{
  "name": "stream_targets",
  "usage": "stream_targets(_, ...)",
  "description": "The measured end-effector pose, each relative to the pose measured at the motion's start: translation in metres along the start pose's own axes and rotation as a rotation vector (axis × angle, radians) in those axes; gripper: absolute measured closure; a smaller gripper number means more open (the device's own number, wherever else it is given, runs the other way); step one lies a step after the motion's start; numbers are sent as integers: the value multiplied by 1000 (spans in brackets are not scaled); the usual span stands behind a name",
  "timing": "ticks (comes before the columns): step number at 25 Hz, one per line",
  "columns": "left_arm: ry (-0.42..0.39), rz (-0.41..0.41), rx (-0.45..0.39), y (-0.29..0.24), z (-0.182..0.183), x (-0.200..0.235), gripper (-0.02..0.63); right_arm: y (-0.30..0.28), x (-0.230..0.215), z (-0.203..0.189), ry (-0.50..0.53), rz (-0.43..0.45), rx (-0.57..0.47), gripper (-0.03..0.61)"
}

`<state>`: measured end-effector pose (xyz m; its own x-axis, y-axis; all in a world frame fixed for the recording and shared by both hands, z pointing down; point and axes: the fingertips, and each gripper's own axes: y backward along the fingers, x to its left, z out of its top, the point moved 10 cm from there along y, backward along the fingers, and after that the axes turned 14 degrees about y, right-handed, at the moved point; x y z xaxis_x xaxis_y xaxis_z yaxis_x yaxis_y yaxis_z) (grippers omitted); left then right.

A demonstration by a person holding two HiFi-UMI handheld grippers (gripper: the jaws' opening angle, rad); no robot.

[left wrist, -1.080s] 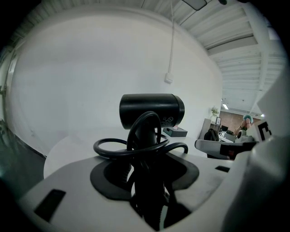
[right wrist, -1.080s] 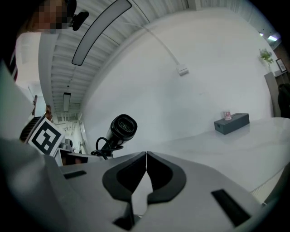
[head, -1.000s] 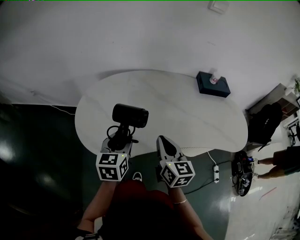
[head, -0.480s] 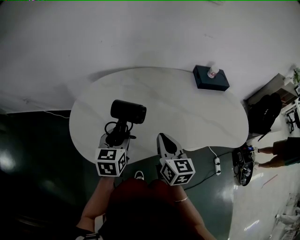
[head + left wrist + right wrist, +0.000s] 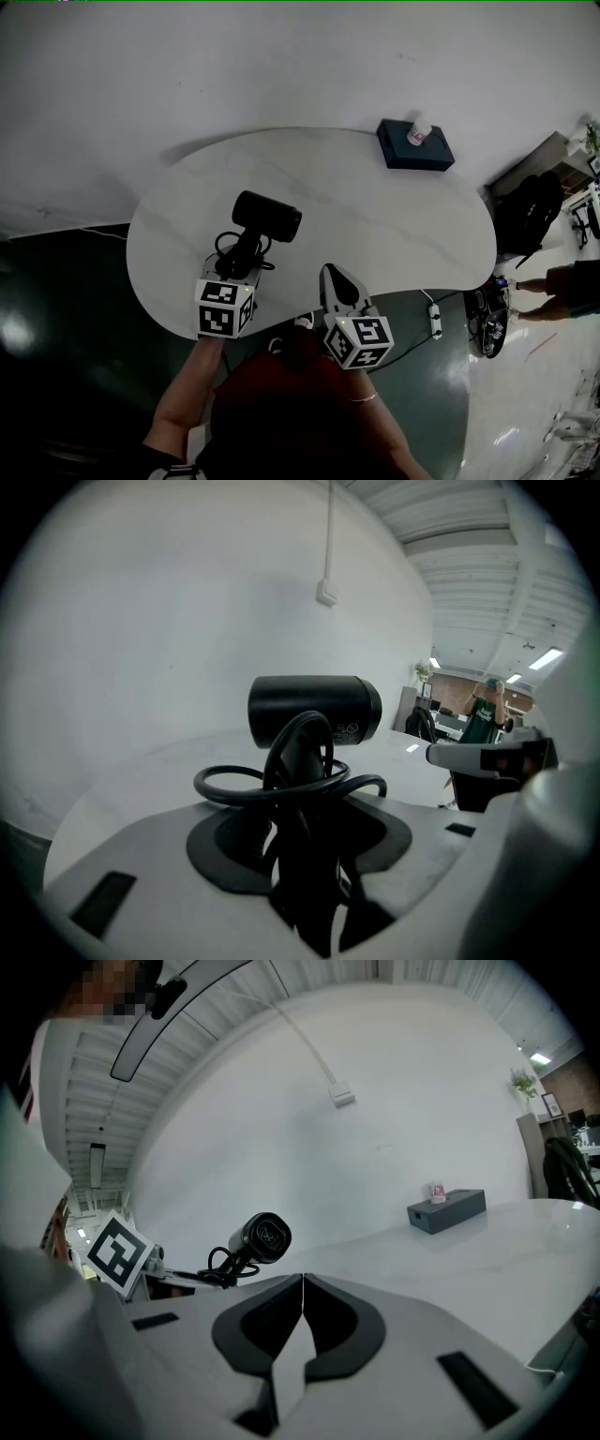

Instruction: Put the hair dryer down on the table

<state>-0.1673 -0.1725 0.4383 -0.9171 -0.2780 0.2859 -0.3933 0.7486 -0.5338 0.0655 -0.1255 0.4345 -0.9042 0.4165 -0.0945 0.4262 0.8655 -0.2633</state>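
A black hair dryer (image 5: 267,215) (image 5: 314,708) (image 5: 260,1238) with its cord coiled round the handle is held upright above the white table (image 5: 375,225). My left gripper (image 5: 241,270) (image 5: 305,855) is shut on the handle, the barrel pointing sideways above the jaws. Over the table's near edge, to the right of the dryer, my right gripper (image 5: 336,284) (image 5: 302,1307) is shut with nothing in it.
A dark box (image 5: 415,147) (image 5: 446,1209) with a small cup on it sits at the table's far right. On the floor to the right lie a power strip (image 5: 432,307), bags (image 5: 525,217) and a person's legs (image 5: 553,286). A white wall (image 5: 281,66) backs the table.
The left gripper with the hair dryer has moved slightly forward and right over the table. The view has shifted, and the right gripper stays shut near the table edge.
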Motion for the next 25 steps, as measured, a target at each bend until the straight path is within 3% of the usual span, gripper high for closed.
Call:
stream_targets(10, -190, -111, 142, -60, 24, -13, 408, -5, -44, -3, -33, -60, 28, 563)
stream_targets(25, -501, -303, 397, -126, 0, -42, 408, 0, -84, -17, -73, -137, 62, 563)
